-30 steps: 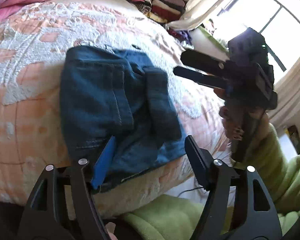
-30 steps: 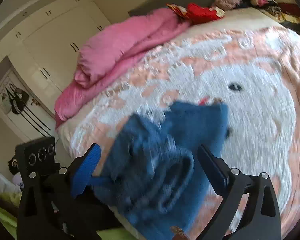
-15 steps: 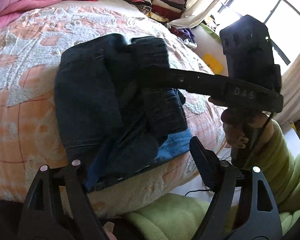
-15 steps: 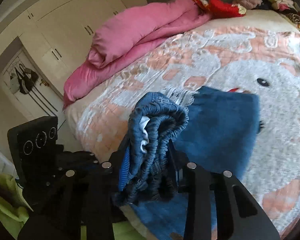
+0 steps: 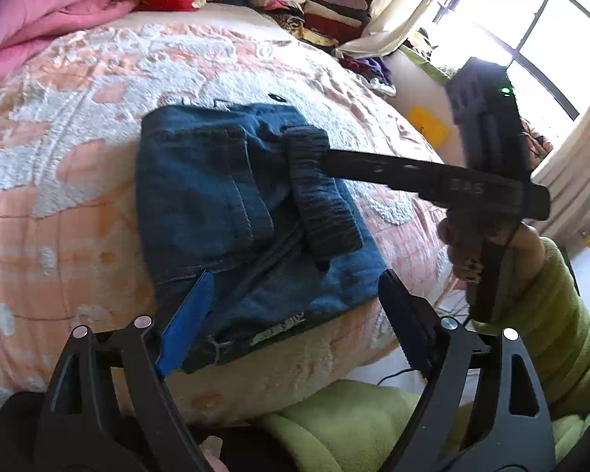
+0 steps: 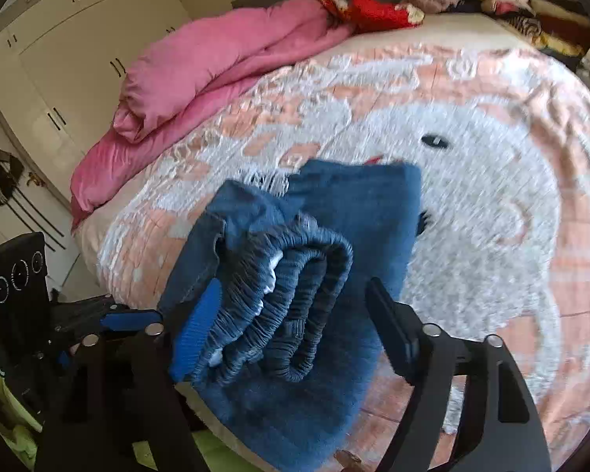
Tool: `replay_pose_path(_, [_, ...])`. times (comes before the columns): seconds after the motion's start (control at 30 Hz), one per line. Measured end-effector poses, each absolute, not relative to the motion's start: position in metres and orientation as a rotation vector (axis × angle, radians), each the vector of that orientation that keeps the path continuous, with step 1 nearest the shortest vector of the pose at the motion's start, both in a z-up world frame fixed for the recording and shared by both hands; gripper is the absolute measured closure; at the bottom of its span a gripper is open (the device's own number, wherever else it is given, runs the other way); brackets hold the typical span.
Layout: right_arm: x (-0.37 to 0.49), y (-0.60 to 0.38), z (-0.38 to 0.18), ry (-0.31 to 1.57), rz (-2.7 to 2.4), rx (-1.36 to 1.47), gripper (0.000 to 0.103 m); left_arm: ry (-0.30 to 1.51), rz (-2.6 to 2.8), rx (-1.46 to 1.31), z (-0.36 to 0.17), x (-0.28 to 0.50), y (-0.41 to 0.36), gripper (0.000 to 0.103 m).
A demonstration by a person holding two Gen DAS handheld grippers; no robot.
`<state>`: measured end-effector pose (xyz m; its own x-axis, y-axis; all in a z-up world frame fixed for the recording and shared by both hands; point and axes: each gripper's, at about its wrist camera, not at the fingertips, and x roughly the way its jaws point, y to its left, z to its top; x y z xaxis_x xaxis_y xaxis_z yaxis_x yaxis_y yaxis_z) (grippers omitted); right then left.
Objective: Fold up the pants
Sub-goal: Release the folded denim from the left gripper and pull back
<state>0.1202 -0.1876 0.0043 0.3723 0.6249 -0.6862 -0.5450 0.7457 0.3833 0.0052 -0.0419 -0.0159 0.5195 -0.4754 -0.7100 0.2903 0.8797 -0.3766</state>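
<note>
Far left, pink duvet (image 6: 216,63) bunched along the far edge of the bed, white wardrobe doors (image 6: 70,51) behind it, red cloth (image 6: 377,10) beside the duvet's end. Peach-and-white patterned bedspread (image 5: 78,196) covers the bed. Left gripper (image 5: 295,314) low at the near edge of the bed, jaws widening, blue pad on its left finger over the near-left part of the denim, black finger on the right clear of the cloth; nothing pinched between them. Blue jeans (image 5: 200,196) lie folded into a compact block on the bedspread near the near edge, hem end toward the left gripper, ribbed elastic waistband (image 5: 322,200) doubled over on the right half of the block. Right gripper (image 6: 291,322) comes in from the right side; in the left wrist view its black finger reaches level to the waistband's upper end. In its own view the jaws are spreading apart, bunched waistband (image 6: 287,295) sits between them, against the blue pad on the left, gap on the black finger's side, so released, not clamped. A hand (image 5: 476,251) in a lime-green sleeve (image 5: 562,314) holds the right gripper's handle. Far right, stack of folded clothes (image 5: 314,11) at the back of the bed, cream curtain (image 5: 405,8), bright window (image 5: 539,39).
</note>
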Motion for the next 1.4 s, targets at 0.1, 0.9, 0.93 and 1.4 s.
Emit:
replay_pose_path(0.1, [0.115, -0.192, 0.015, 0.893, 0.722, 0.084, 0.016, 0.903, -0.439, -0.210, -0.011, 0.003, -0.039, 0.021])
replay_pose_path(0.9, [0.057, -0.205, 0.070, 0.663, 0.682, -0.080, 0.005, 0.855, -0.252, -0.167, 0.014, -0.003, -0.019, 0.010])
replay_pose_path(0.93, [0.055, -0.205, 0.069, 0.662, 0.682, -0.092, 0.005, 0.855, -0.247, -0.166, 0.014, -0.003, -0.018, 0.010])
replay_pose_path(1.4, [0.011, -0.176, 0.046, 0.635, 0.751, -0.285, 0.005, 0.868, -0.143, -0.234, 0.015, 0.008, 0.019, 0.010])
